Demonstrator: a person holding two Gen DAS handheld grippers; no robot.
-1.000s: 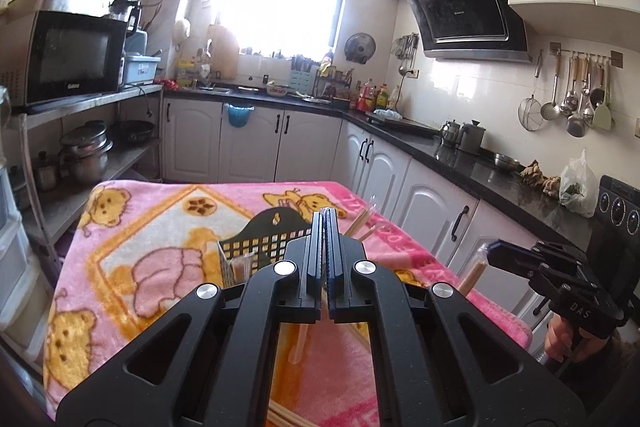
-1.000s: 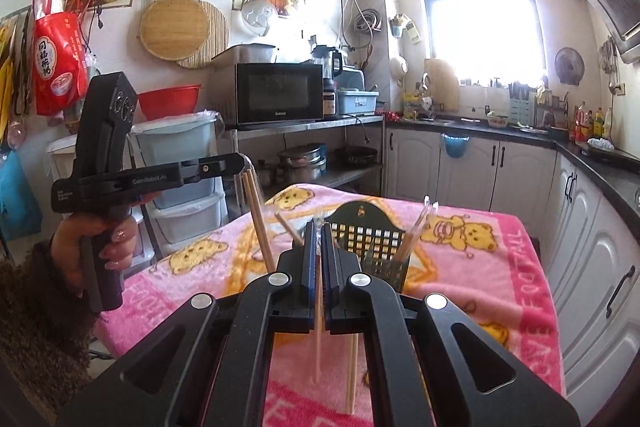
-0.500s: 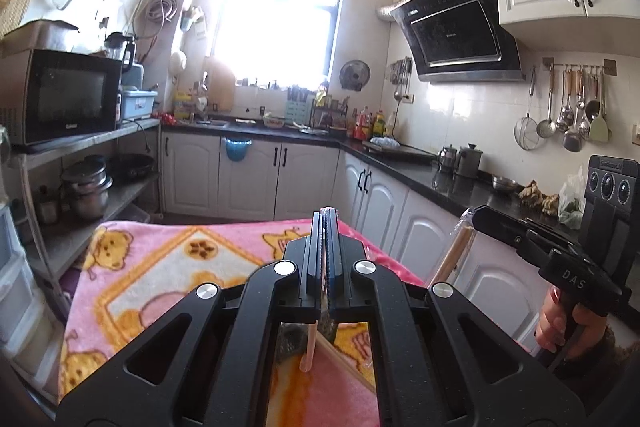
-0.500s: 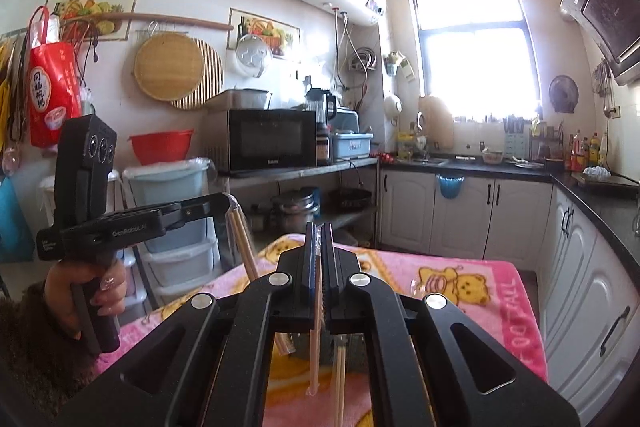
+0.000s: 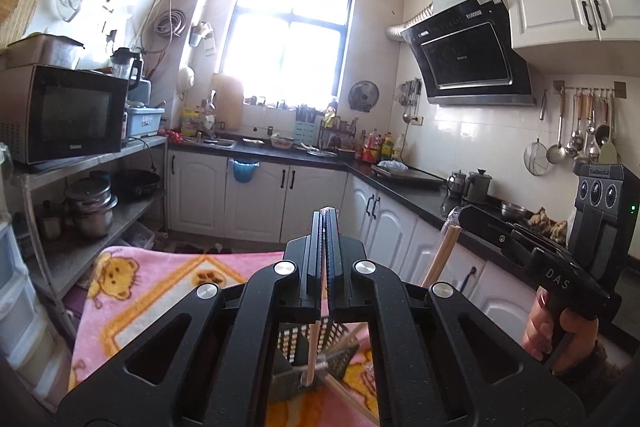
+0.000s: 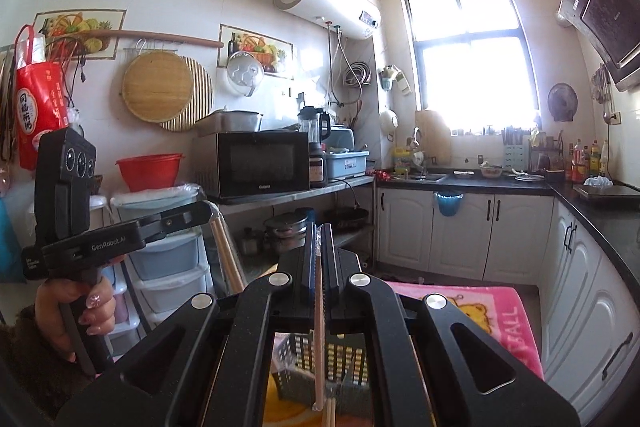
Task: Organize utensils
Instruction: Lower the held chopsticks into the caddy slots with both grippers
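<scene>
Gripping a plastic-wrapped chopstick pair (image 5: 312, 355) with its fingers (image 5: 316, 251) pinched to a sliver, the left gripper (image 5: 327, 217) is hanging it above the dark slotted utensil basket (image 5: 298, 343) on the pink bear blanket (image 5: 132, 291). The right gripper (image 6: 319, 229) is likewise clamping another wrapped chopstick pair (image 6: 319, 339) over the same basket, jaws nearly closed. Both grippers' frames are hiding most of the basket, so its contents are hard to make out; more chopsticks are showing only partly at the bottom edge.
</scene>
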